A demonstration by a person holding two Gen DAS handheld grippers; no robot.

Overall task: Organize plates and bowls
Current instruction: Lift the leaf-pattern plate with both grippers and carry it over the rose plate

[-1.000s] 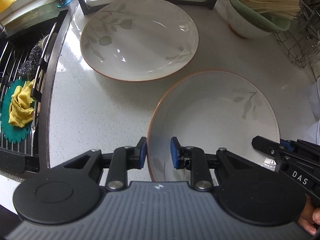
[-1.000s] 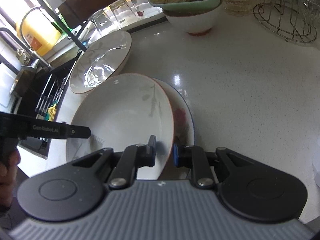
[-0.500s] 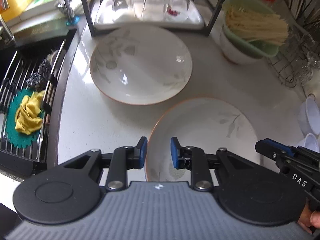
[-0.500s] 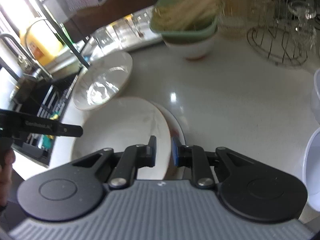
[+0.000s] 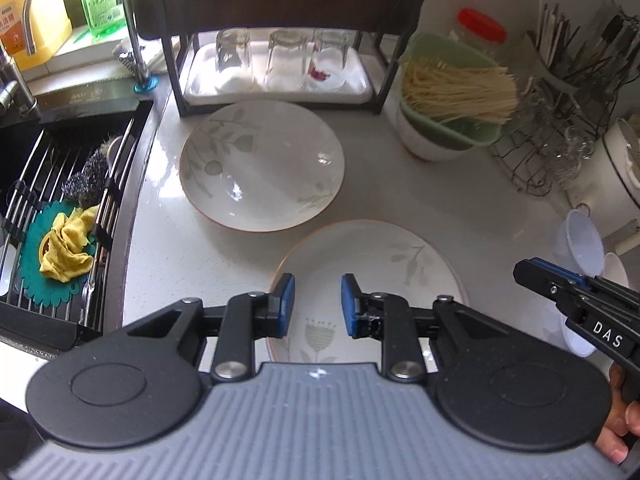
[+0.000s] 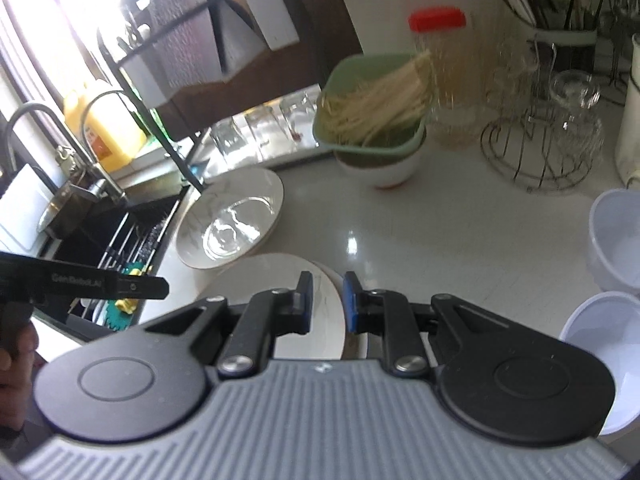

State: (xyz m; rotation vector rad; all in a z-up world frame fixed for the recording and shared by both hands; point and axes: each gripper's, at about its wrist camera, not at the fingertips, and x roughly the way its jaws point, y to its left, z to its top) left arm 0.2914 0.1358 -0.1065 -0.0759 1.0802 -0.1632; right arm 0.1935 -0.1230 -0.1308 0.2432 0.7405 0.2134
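Near plate (image 5: 372, 268): glazed ceramic, stiff, slippery, breakable; lies at table (image 5: 460, 204) front edge atop another plate. Left tongs (image 5: 317, 306) and right tongs (image 6: 327, 302) both apart, each straddling its rim. Best hold: the rim. Far plate (image 5: 262, 166) lies toward the back

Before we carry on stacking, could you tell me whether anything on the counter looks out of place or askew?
One oddity: the green tray of noodles sits tilted on top of a white bowl rather than on the counter. The near plate rests slightly off-centre on another plate. I see no spills or breakage.
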